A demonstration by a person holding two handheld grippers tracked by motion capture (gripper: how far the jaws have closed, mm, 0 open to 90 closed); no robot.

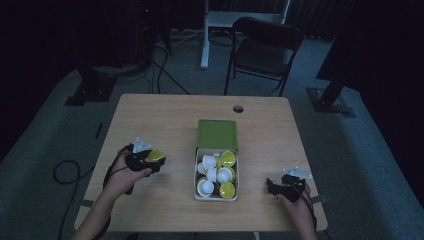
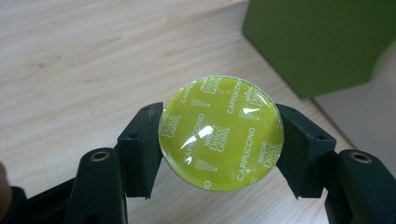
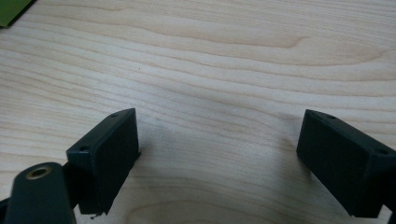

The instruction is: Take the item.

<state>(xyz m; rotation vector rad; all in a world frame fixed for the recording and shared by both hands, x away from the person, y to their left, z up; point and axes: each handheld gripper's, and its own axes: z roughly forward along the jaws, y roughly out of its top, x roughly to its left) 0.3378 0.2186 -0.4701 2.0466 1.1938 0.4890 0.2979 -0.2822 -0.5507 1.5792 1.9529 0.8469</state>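
So my left hand-held gripper [image 2: 219, 135] clamps a green Dolce Gusto cappuccino capsule [image 2: 220, 133], while my right hand-held gripper [image 3: 219, 163] gapes wide over the table [image 3: 224, 60].

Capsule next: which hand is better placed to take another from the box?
Right, probably. The right gripper rests by the box with jaws open and empty, while the left gripper is shut on a green capsule.

The coffee capsule [image 2: 221, 133] is round, with a shiny lime-green foil lid printed "Cappuccino" in white. It sits clamped by its rim between two black jaws, lid facing up, above the wooden counter [image 2: 84, 70].
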